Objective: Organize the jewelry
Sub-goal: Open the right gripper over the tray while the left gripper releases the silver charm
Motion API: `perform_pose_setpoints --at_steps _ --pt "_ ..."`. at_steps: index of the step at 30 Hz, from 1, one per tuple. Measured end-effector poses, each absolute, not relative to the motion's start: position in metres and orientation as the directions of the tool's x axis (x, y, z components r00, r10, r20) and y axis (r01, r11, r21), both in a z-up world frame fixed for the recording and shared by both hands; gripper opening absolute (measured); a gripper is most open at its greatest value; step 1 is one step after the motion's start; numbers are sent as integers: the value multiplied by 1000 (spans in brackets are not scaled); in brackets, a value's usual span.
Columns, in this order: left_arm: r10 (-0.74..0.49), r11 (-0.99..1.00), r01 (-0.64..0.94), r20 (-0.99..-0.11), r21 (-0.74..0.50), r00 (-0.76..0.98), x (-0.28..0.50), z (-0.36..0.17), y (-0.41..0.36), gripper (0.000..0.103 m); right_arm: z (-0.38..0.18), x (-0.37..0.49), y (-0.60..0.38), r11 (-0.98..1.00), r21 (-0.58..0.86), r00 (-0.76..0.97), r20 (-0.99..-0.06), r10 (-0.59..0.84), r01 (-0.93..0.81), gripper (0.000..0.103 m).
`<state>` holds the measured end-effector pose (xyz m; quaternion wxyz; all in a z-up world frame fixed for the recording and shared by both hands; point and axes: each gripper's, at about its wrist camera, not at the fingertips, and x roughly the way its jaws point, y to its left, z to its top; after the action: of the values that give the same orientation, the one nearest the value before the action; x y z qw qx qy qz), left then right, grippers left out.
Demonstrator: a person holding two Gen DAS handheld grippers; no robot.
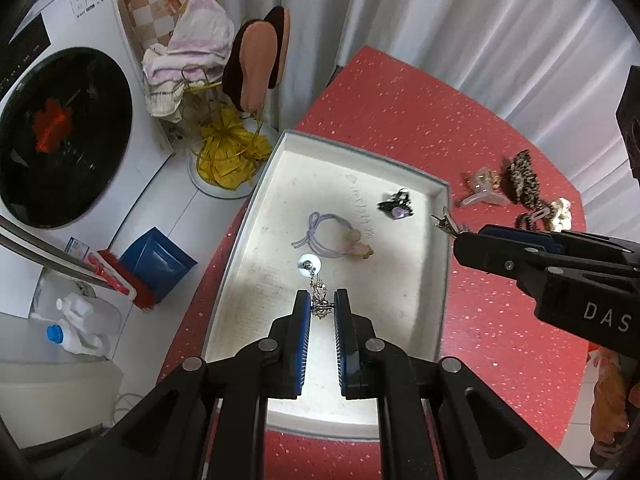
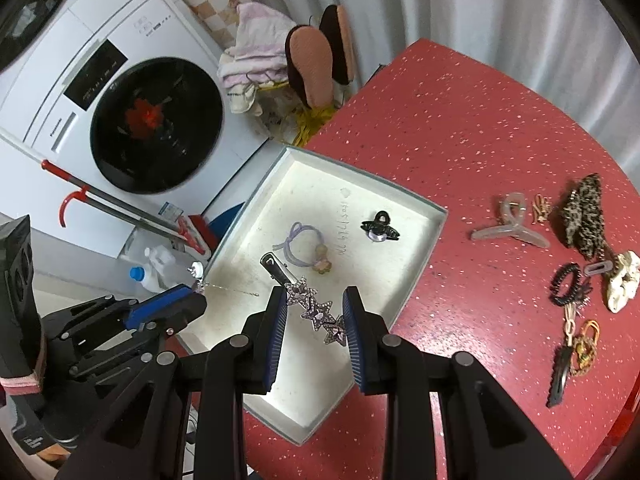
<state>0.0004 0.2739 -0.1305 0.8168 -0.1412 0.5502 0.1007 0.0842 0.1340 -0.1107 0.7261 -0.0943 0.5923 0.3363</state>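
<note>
A white tray (image 1: 438,216) sits on the red table (image 1: 500,320). In it lie a purple hair tie (image 1: 320,232) and a small black claw clip (image 1: 396,204). My left gripper (image 1: 322,304) is shut on a silver dangle earring (image 1: 316,284) above the tray; the earring also shows in the right wrist view (image 2: 200,278). My right gripper (image 2: 314,314) is shut on a star-studded hair clip (image 2: 308,300) over the tray (image 2: 416,268). In the left wrist view the right gripper (image 1: 460,236) is at the tray's right rim.
Loose accessories lie on the table at right: a clear claw clip (image 2: 510,230), a leopard-print clip (image 2: 584,216), a black coil tie (image 2: 566,284), a white scrunchie (image 2: 622,280) and a black comb clip (image 2: 560,372). A washing machine (image 2: 132,120) stands to the left, beyond the table edge.
</note>
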Motion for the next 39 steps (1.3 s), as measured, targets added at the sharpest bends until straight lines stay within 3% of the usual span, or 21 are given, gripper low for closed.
perform_pose_setpoints --at_steps 16,27,32,39 --pt "34 941 -332 -956 -68 292 23 -214 282 13 -211 118 151 792 214 21 -961 275 -571 31" --pt "79 953 -303 -960 -6 269 23 -226 275 13 -230 125 158 804 220 -12 -967 256 -552 33" --pt "101 952 -306 -962 20 252 23 -226 274 14 -227 129 156 810 244 -20 -961 277 -534 49" --pt "117 952 -304 -964 40 238 21 -223 271 14 -207 126 149 814 252 13 -953 304 -523 56"
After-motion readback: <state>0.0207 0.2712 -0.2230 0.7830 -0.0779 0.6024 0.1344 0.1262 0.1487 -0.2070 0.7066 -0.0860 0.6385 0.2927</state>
